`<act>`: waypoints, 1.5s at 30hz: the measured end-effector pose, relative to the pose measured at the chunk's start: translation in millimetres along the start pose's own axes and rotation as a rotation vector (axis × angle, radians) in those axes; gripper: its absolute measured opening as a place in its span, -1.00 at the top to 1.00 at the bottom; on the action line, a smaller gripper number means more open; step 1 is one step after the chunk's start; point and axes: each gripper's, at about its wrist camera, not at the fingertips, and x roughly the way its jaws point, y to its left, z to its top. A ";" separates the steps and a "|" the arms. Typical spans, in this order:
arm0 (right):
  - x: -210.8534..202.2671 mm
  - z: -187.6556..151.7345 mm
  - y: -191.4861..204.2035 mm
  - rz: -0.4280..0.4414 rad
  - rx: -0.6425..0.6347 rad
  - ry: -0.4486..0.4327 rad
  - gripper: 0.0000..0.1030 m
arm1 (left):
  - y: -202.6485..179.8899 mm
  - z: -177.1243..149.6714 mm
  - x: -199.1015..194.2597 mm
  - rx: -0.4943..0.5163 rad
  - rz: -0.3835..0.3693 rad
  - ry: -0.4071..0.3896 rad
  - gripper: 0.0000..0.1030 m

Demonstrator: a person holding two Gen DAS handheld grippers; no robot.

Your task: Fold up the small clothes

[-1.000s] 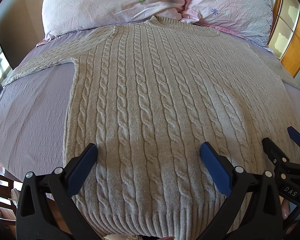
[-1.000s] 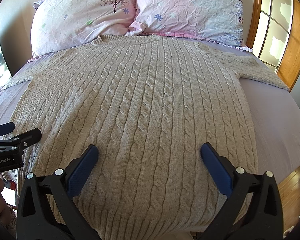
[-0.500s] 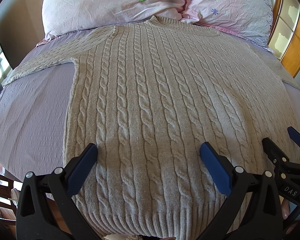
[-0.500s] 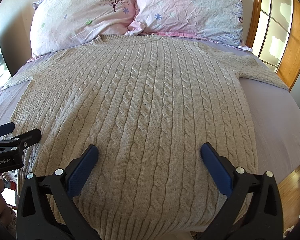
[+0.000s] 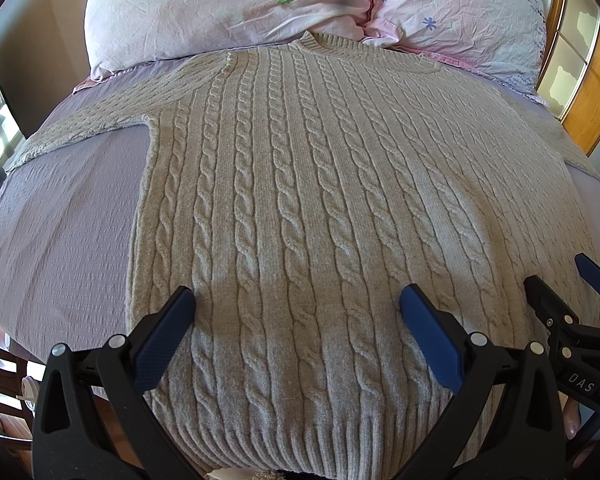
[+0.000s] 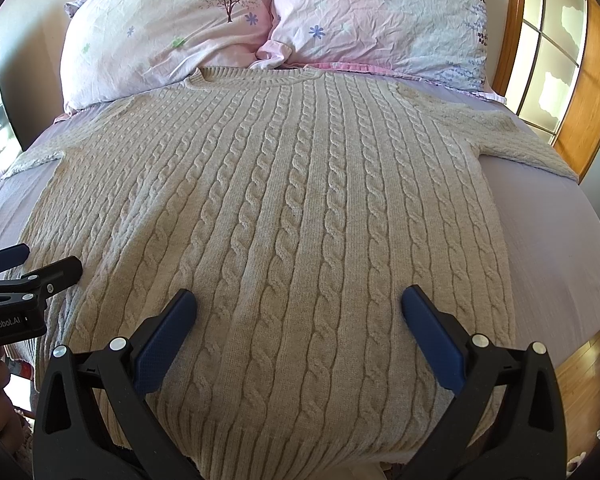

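Beige cable-knit sweater [image 5: 300,208] flat on ribbed lilac bedsheet [image 5: 60,232], hem ribbed.

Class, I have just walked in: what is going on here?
A person holds two black, blue-padded grippers over a beige cable-knit sweater spread flat, front up, on a lilac bedsheet, its collar toward two floral pillows. The left gripper and right gripper hover open near the hem. No fold has been made.

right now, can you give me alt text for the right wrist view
A beige cable-knit sweater lies flat, face up on a lilac bed, collar toward two floral pillows. The right claw hangs open over the hem, and the left claw shows at the left edge.
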 end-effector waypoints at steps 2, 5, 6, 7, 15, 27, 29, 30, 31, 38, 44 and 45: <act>-0.6 -2.1 0.7 0.002 -0.004 -0.006 -0.97 | 0.0 0.0 0.0 0.000 0.001 0.000 -0.97; 1.2 -3.0 0.7 0.013 -0.022 -0.023 -0.97 | 0.1 -0.2 -0.1 0.000 0.001 -0.007 -0.97; 0.6 -4.2 -0.2 0.024 -0.033 -0.035 -0.97 | 0.1 -0.2 -0.1 0.001 0.001 -0.009 -0.97; -0.1 -5.1 -1.0 0.036 -0.044 -0.049 -0.97 | 2.4 0.5 0.3 0.001 0.001 -0.011 -0.97; -19.6 40.2 -106.4 -0.015 0.163 -0.168 -0.97 | 0.0 -6.3 -3.3 0.017 -0.002 -0.058 -0.97; 35.9 80.1 -400.2 -0.056 1.089 -0.129 -0.11 | 33.2 8.1 -12.9 -0.060 -0.241 -0.150 -0.97; 47.9 75.8 -413.0 -0.037 1.147 -0.117 -0.02 | 49.4 13.3 -19.8 -0.127 -0.297 -0.212 -0.97; 55.4 74.3 -419.5 -0.012 1.179 -0.122 0.04 | 61.6 18.2 -23.6 -0.168 -0.314 -0.256 -0.97; 58.5 75.6 -423.8 -0.008 1.190 -0.132 0.11 | 68.9 21.7 -25.5 -0.185 -0.310 -0.280 -0.97; 75.4 77.1 -448.1 -0.008 1.246 -0.186 0.83 | 141.8 54.3 -24.3 -0.330 -0.318 -0.375 -0.97; 34.1 148.3 -372.8 -0.076 0.894 -0.374 0.85 | 222.1 69.7 -20.1 -0.561 -0.199 -0.441 -0.97; 20.7 170.0 -333.4 -0.005 0.779 -0.429 0.85 | 230.4 71.9 -21.5 -0.574 -0.160 -0.450 -0.97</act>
